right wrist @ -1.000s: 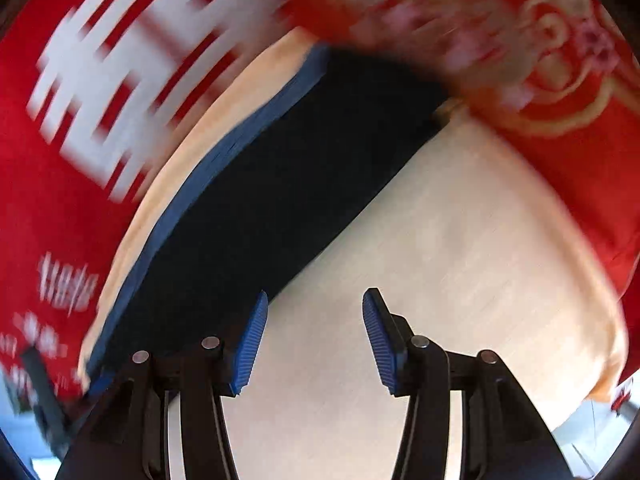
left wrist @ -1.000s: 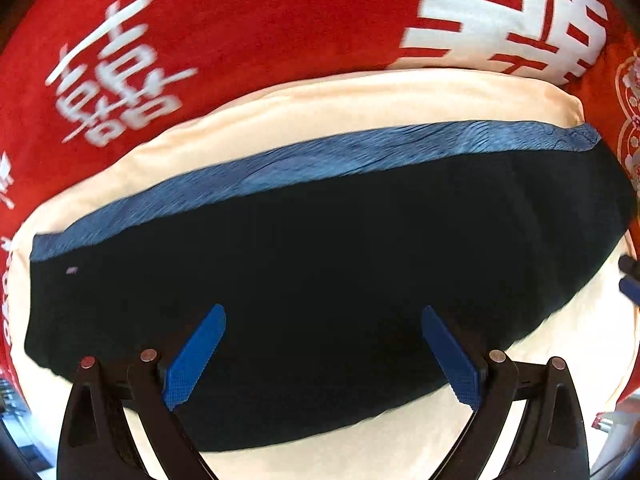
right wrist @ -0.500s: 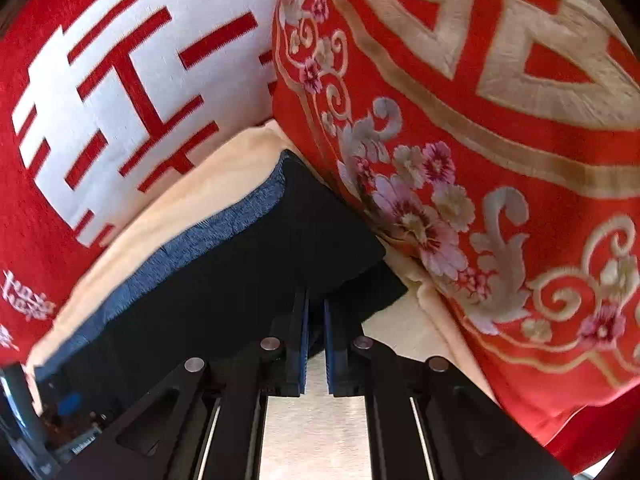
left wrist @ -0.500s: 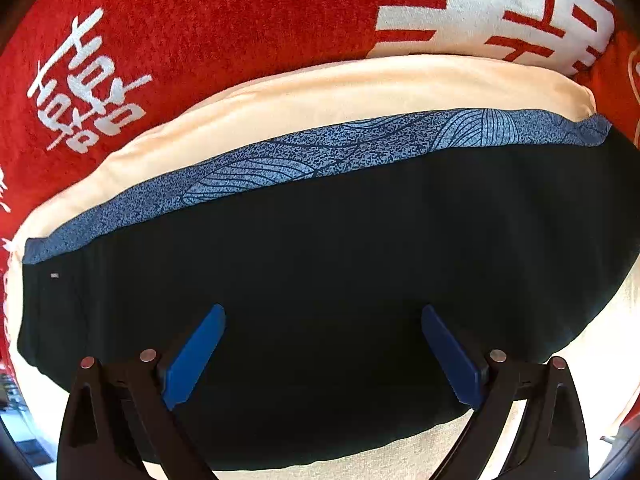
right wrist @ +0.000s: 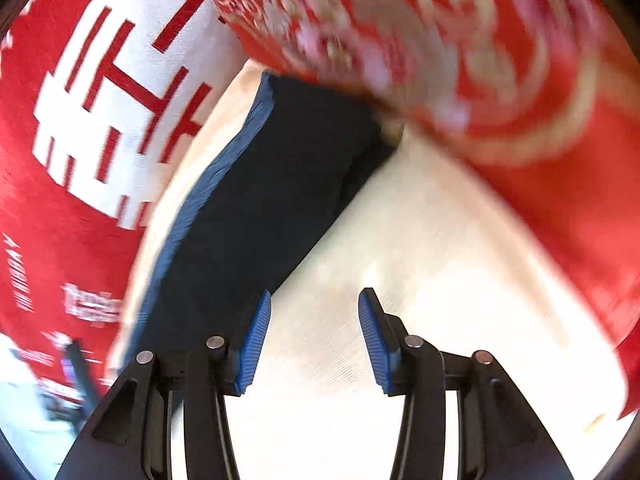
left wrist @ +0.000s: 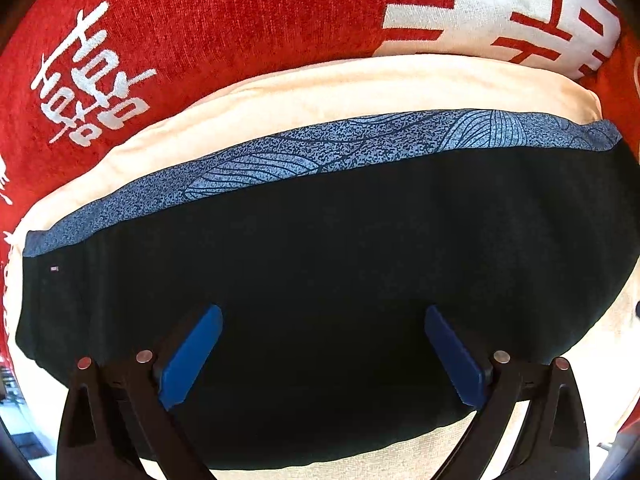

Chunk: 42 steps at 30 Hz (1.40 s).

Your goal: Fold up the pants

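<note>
The dark navy pants (left wrist: 340, 272) lie folded flat on a cream seat cushion (left wrist: 340, 88), with a speckled light-blue patterned band (left wrist: 320, 152) along their far edge. My left gripper (left wrist: 322, 320) hovers over the near half of the pants, jaws wide open, nothing between the blue pads. In the right wrist view the pants (right wrist: 272, 184) run away to the upper left. My right gripper (right wrist: 314, 312) sits over bare cream cushion (right wrist: 420, 260) just right of the pants' edge. Its jaws are opening, with nothing between them.
Red pillows stand behind and beside the cushion: one with white characters (left wrist: 200, 32), one with a white block pattern (right wrist: 120, 100), one with gold and floral embroidery (right wrist: 500, 60), blurred by motion. Floor and dark objects (right wrist: 76, 376) show at lower left.
The right gripper shut near the pants' right end half a second ago, then opened and drew back toward me over the bare cushion. The left gripper sank slightly toward the pants and stayed open.
</note>
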Available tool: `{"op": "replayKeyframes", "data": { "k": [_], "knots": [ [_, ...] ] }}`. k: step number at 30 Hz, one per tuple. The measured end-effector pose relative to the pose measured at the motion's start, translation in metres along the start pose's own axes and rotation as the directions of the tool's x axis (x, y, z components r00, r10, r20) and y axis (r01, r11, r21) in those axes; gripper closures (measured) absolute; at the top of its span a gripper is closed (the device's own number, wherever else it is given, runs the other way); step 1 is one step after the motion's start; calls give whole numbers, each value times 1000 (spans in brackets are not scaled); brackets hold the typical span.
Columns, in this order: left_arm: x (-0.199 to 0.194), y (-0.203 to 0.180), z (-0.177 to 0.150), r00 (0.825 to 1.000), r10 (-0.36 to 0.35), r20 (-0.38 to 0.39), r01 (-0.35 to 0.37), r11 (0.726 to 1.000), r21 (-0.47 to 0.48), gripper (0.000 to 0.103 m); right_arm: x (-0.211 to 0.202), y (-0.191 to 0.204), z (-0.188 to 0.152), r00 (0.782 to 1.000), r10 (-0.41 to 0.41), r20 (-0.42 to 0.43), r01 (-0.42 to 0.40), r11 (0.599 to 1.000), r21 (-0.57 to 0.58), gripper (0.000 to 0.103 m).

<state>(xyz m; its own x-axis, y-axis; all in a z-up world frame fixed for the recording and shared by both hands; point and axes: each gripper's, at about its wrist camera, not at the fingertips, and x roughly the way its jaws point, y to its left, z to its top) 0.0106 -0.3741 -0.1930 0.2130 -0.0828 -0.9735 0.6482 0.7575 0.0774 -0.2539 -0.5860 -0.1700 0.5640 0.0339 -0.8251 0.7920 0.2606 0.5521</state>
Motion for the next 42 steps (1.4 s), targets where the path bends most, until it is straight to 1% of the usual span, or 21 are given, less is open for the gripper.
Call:
{"op": "replayKeyframes", "data": {
  "k": [2,4,7,14,15,21,28,33,37,41,42],
  "knots": [
    [4,6,1,1000,2,2,-2,1000,5,1,8,-4,-6,998,65,3,-65,996,59,53],
    [3,3,1,1000,4,1,-4,1000,6,1,21,4,-8,995,103,12,-104,991,84,53],
    [2,1,1,1000,5,-7,-5,1000,1,1,27,10,-5,990,139,36,-142,985,97,53],
    [5,2,5,999,3,-39,-4,999,-32,1,37,9,3,981,174,82,-184,973,137,53],
    [5,1,6,999,4,-39,-5,999,-32,1,30,4,1,980,178,86,-188,972,139,53],
    [6,0,6,999,6,-38,-8,1000,-28,1,33,9,8,977,181,111,-195,973,123,53],
    [5,-5,5,999,11,-32,-12,1000,-18,1,36,13,14,975,189,118,-204,972,121,52],
    [3,-9,6,999,11,-35,-11,1000,-14,1,33,10,9,971,202,128,-219,966,137,52],
    [2,-10,8,999,14,-33,-14,1000,-11,1,34,4,6,961,234,147,-254,956,143,52],
    [1,-14,7,1000,19,-20,-19,1000,4,1,45,8,21,947,260,188,-289,945,153,52],
    [1,-14,7,1000,20,-18,-19,1000,13,1,47,9,23,947,262,187,-293,942,164,54]
  ]
}}
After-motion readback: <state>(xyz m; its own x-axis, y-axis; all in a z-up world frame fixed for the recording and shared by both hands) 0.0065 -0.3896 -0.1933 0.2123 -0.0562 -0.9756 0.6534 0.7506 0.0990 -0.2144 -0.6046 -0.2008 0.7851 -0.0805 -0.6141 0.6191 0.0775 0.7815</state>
